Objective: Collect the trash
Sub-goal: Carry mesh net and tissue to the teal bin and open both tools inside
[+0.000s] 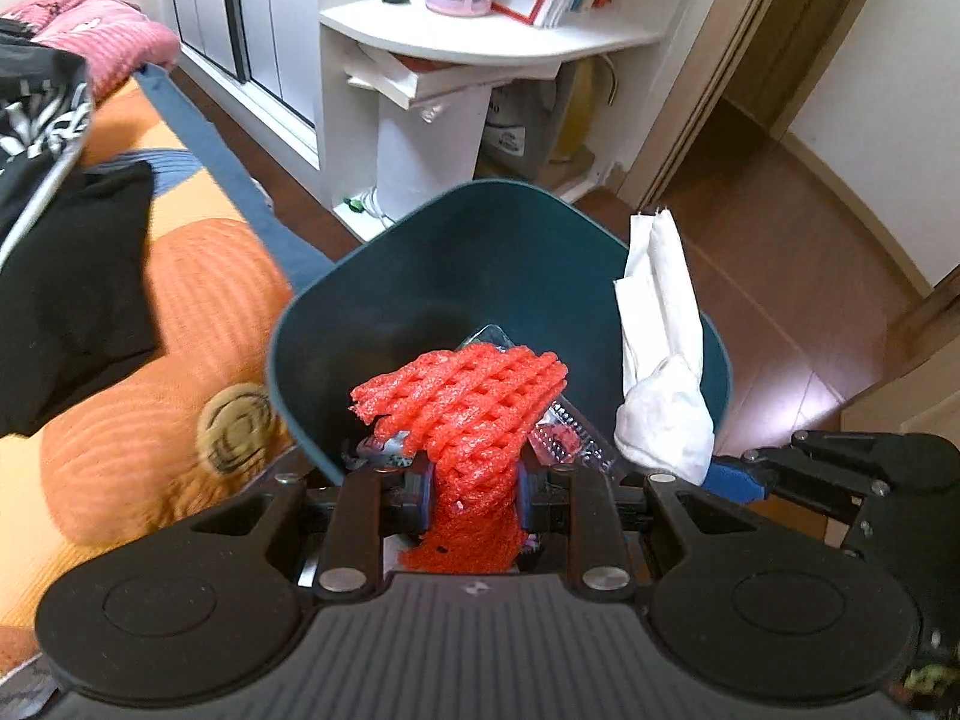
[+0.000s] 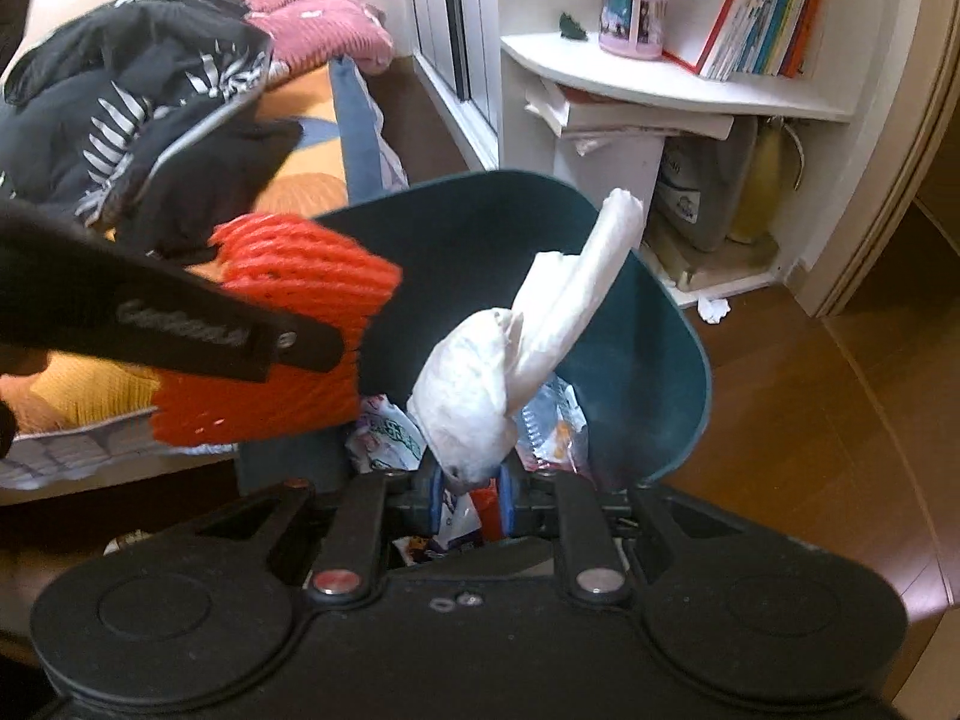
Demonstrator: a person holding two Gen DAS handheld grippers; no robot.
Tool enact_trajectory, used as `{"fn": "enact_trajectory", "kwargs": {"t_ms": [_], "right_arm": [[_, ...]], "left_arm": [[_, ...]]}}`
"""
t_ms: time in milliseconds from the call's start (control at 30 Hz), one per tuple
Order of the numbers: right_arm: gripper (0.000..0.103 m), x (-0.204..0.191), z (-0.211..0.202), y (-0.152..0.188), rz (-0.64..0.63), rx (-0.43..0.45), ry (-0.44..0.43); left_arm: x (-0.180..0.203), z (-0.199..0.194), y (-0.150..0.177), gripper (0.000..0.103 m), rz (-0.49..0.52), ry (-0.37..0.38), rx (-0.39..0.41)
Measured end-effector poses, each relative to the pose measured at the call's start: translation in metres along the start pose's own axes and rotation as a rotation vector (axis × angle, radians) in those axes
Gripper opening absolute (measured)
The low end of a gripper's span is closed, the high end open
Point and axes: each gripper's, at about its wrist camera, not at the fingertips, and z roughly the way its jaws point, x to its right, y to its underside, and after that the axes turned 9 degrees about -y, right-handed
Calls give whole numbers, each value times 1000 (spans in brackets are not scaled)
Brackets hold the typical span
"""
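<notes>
A dark teal trash bin stands on the wood floor beside the bed; it also shows in the right wrist view. My left gripper is shut on a red foam fruit net and holds it over the bin's near rim. My right gripper is shut on a crumpled white tissue and holds it over the bin. The tissue and right gripper also show at the right of the left wrist view. Wrappers and clear plastic lie inside the bin.
A bed with an orange patterned cover and piled dark clothes lies at the left. A white corner shelf with books stands behind the bin. A small crumpled paper lies on the floor by the shelf base.
</notes>
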Motion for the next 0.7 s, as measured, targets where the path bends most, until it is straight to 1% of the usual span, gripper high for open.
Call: {"fn": "enact_trajectory", "kwargs": {"t_ms": [133,267,400,467,533,600,700], "right_arm": [[21,4,15,0,-31,-23,-9],[23,7,26,0,-29,-42,-17],[26,8,31,2,-45,-58,-19],[27,6,31,4,-60,-55,-19],[28,6,30,5,-61,-53,-21],[30,4,28,5,-60,-51,-19],[35,1,21,5,-62,-39,-20]], "left_arm": [[10,23,-10,23,9,-9,-26],[19,46,-13,24,25,-22,-60],[18,62,-11,30,7,-23,-94],[17,67,-10,36,-1,-22,-109],[15,68,-9,58,-12,-28,-107],[15,64,-8,66,-13,-27,-84],[15,57,-7,66,-12,-20,-68]]}}
